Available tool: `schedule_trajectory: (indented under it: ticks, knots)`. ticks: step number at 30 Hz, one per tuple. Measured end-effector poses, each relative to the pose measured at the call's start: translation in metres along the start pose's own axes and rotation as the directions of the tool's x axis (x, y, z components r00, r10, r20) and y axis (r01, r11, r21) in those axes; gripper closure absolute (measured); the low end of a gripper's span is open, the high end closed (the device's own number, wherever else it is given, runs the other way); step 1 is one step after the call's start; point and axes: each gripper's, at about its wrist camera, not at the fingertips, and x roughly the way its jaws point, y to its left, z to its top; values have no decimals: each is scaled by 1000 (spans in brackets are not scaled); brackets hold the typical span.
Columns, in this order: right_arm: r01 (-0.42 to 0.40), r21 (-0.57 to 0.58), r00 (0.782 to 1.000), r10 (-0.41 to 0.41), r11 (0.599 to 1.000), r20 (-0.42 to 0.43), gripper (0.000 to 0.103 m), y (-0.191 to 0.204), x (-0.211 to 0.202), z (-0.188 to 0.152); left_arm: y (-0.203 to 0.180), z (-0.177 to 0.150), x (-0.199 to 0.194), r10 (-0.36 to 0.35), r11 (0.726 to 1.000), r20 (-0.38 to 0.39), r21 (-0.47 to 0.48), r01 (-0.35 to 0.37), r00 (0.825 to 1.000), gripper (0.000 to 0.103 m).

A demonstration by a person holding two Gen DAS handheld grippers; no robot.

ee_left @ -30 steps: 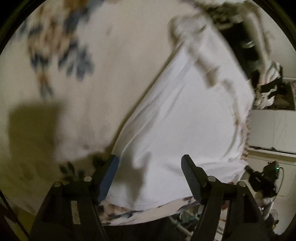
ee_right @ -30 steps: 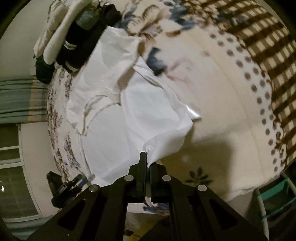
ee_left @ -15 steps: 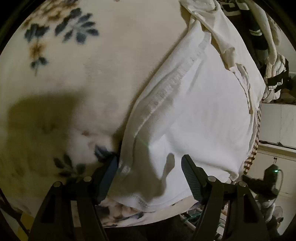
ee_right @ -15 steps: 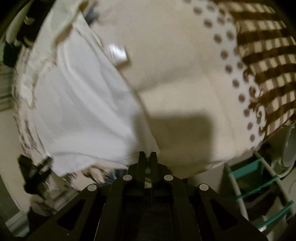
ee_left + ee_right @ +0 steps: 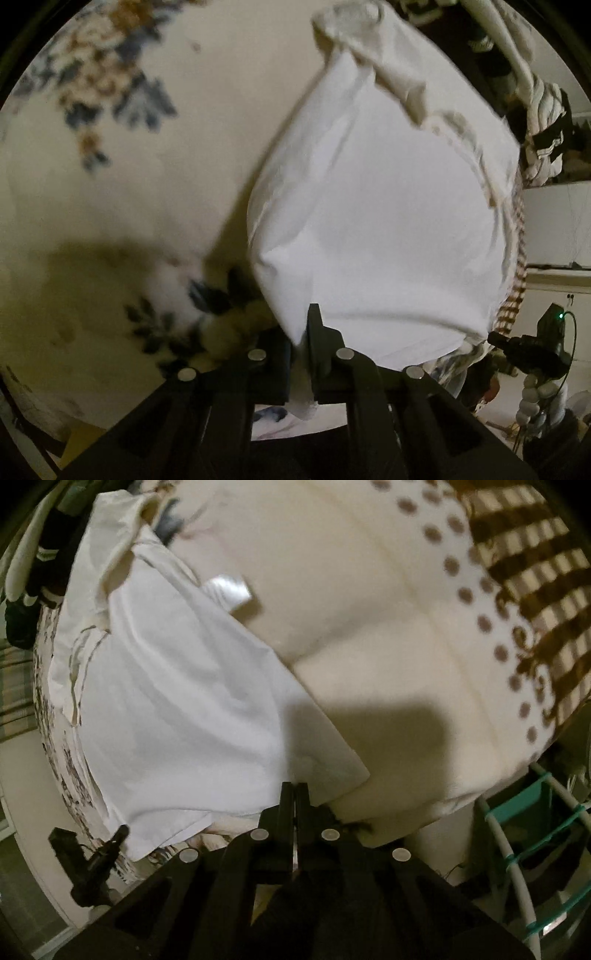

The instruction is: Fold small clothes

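Note:
A white garment (image 5: 388, 221) lies spread on a cream blanket (image 5: 129, 184) with blue and brown flowers. My left gripper (image 5: 306, 325) is closing its jaws on the garment's near corner. The cloth is pinched between the pads, bunches below them and rises in a peak. In the right wrist view the same garment (image 5: 177, 709) lies flat, with a shiny label (image 5: 229, 590) at its far edge. My right gripper (image 5: 294, 786) has its jaws closed together on the garment's near hem, with a thin sliver of cloth between them.
A pile of dark and striped clothes (image 5: 535, 110) sits at the far end of the bed (image 5: 37, 572). Brown dots and checks border the blanket (image 5: 517, 609). A white and teal rack (image 5: 524, 849) stands off the bed's corner. A black device (image 5: 546, 332) is below the edge.
My left gripper went from wide open around the garment's corner to shut on it, and the corner now lifts. My right gripper sank towards the blanket with the hem, and the raised fold now lies flat.

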Motion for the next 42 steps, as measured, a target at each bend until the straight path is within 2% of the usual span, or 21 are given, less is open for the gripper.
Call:
schedule_trajectory:
  ticks: [2, 4, 7, 9, 11, 13, 14, 15, 16, 17, 20, 22, 23, 24, 25, 29, 33, 36, 40, 41, 42]
  knots:
    - [-22, 2, 999, 22, 1000, 28, 102, 0, -13, 1, 9, 8, -10, -2, 1000, 11, -9, 2, 1000, 98]
    - [-39, 1, 998, 39, 999, 45, 102, 4, -27, 4, 19, 14, -11, 35, 999, 9, -12, -35, 999, 98]
    - [15, -20, 998, -14, 1000, 57, 103, 5, -37, 11, 34, 20, -5, 52, 998, -12, -37, -52, 999, 98]
    - [56, -26, 998, -55, 998, 35, 103, 0, -34, 16, 40, 19, -1, 23, 998, -28, -60, -25, 999, 97]
    - [25, 2, 999, -25, 1000, -32, 102, -11, -24, 20, 44, 16, 0, -9, 996, -23, -94, 7, 1000, 95]
    - [-37, 25, 998, 38, 999, -39, 100, -20, -23, 21, 42, 10, 4, -59, 989, -23, -133, 56, 998, 80]
    - [-88, 27, 995, 89, 996, -37, 98, -23, -22, 21, 44, 6, 6, -88, 985, -17, -153, 85, 996, 60]
    - [-113, 31, 993, 114, 993, -29, 80, -23, -21, 20, 45, 3, 8, -119, 978, -10, -175, 115, 993, 42]
    - [-131, 39, 991, 132, 991, -15, 65, -26, -19, 20, 46, 0, 10, -136, 972, -3, -196, 133, 991, 41]
    - [-151, 47, 988, 151, 987, -6, 47, -28, -16, 21, 47, -3, 14, -157, 965, 1, -214, 153, 988, 41]
    - [-206, 93, 978, 209, 974, -21, 46, -38, 1, 25, 44, -9, 27, -152, 962, -29, -232, 141, 988, 41]
    - [-214, 117, 976, 218, 970, -23, 47, -37, 17, 22, 31, -12, 27, -98, 978, -12, -185, 94, 995, 44]
    - [-218, 114, 975, 221, 969, -6, 51, -36, 18, 20, 24, -13, 26, -81, 984, -2, -157, 80, 997, 62]
    - [-220, 105, 975, 220, 970, 17, 78, -33, 16, 18, 18, -14, 24, -71, 989, 4, -128, 71, 997, 98]
    - [-225, 87, 974, 224, 970, 22, 101, -27, 15, 16, 11, -15, 23, -49, 994, 1, -97, 49, 999, 97]
    - [-219, 43, 975, 217, 975, 49, 102, -9, -6, 7, 1, -20, 10, 9, 999, 35, -47, -7, 999, 98]
    - [-151, 18, 987, 149, 988, 60, 102, -14, -22, 8, 12, -21, 18, 2, 998, -5, -68, -2, 1000, 97]
    - [-160, 5, 987, 160, 987, 24, 102, -17, -19, 15, 13, -17, 15, 11, 1000, -17, -25, -11, 1000, 97]
    - [-198, -21, 979, 196, 980, -53, 100, -18, -10, 23, 16, -12, 17, -45, 998, -23, -53, 43, 999, 94]
    - [-200, -14, 978, 199, 980, -55, 97, -19, -9, 23, 19, -11, 18, -58, 996, -26, -65, 56, 998, 85]
    - [-194, -5, 980, 193, 981, -55, 80, -24, -8, 23, 22, -10, 21, -70, 994, -28, -82, 67, 997, 70]
